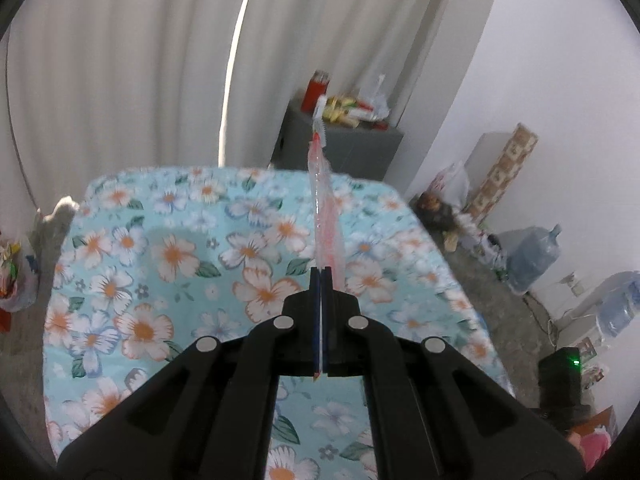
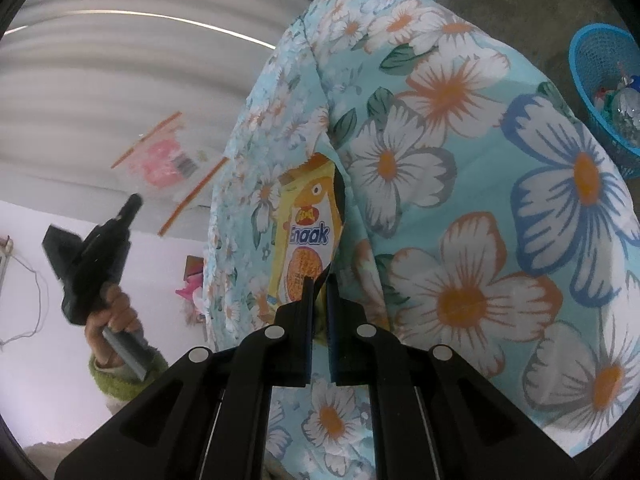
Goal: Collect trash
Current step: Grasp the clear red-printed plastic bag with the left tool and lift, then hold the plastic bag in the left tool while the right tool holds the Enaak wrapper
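Observation:
In the left wrist view my left gripper [image 1: 321, 271] is shut on a clear plastic wrapper [image 1: 322, 208] with pink print, which sticks up edge-on above the floral tablecloth [image 1: 160, 264]. The right wrist view shows the same clear wrapper [image 2: 164, 160] hanging flat in the air from the left gripper [image 2: 134, 201], which a hand [image 2: 114, 314] in a green sleeve holds raised. My right gripper [image 2: 320, 280] is shut on a yellow "Enaak" snack wrapper [image 2: 308, 224] held over the floral tablecloth [image 2: 460, 208]. A blue mesh basket [image 2: 592, 64] with trash inside stands on the floor at the right.
Behind the table a grey cabinet [image 1: 344, 144] carries a red bottle [image 1: 316, 90] and several packets. White curtains [image 1: 120, 60] hang at the back. Water jugs [image 1: 534, 258], bags and clutter line the right wall. A black box [image 1: 560, 376] with a green light sits near the table's right side.

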Demonstrator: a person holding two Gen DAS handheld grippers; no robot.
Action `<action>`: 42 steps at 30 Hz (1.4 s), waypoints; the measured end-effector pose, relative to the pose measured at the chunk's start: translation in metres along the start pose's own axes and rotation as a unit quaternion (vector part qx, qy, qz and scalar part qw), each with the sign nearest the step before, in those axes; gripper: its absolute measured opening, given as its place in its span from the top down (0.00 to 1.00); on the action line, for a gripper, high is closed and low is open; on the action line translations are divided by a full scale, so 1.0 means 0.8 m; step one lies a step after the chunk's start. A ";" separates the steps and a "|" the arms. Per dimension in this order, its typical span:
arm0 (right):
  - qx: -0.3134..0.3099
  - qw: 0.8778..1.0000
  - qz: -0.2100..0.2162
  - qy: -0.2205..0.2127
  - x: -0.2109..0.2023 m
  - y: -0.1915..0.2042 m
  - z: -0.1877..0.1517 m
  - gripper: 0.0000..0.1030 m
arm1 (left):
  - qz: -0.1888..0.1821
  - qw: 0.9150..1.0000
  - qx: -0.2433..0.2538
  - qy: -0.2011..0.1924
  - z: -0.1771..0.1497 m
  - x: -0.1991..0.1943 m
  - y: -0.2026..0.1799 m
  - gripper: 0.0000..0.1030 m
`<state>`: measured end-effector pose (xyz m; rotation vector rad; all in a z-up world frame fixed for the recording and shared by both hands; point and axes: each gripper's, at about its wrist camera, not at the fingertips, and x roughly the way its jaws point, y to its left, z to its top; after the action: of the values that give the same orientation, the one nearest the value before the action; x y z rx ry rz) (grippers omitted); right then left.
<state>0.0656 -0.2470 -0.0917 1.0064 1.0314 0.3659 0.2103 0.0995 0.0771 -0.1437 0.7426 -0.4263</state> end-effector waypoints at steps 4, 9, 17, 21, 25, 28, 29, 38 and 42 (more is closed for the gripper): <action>-0.005 1.000 0.002 -0.006 -0.006 0.006 -0.003 0.94 | -0.007 1.000 0.004 -0.019 0.001 -0.028 -0.011 1.00; -0.008 1.000 0.004 -0.013 -0.011 0.016 -0.004 0.94 | -0.015 0.999 0.005 -0.038 0.001 -0.052 -0.015 1.00; -0.013 0.999 0.010 -0.029 -0.018 0.026 0.002 0.94 | -0.020 0.998 0.007 -0.055 0.001 -0.072 -0.022 1.00; -0.014 0.999 0.014 -0.035 -0.024 0.027 0.001 0.94 | -0.020 0.998 0.009 -0.057 0.002 -0.072 -0.023 1.00; -0.014 0.999 0.018 -0.040 -0.030 0.027 0.000 0.94 | -0.019 0.998 0.010 -0.058 0.002 -0.072 -0.024 1.00; -0.014 0.999 0.019 -0.042 -0.027 0.026 0.002 0.94 | -0.019 0.998 0.011 -0.059 0.002 -0.073 -0.026 1.00; -0.015 0.999 0.020 -0.042 -0.027 0.026 0.002 0.94 | -0.020 0.998 0.012 -0.060 0.003 -0.074 -0.028 1.00; -0.015 0.999 0.022 -0.042 -0.026 0.024 0.001 0.94 | -0.023 0.998 0.019 -0.061 0.007 -0.071 -0.034 1.00; -0.015 0.999 0.023 -0.043 -0.024 0.024 0.000 0.94 | -0.026 0.998 0.020 -0.060 0.006 -0.069 -0.036 1.00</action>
<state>0.0596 -0.2500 -0.0655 1.0108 0.9239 0.3717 0.1677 0.0971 0.1231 -0.1507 0.6123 -0.4779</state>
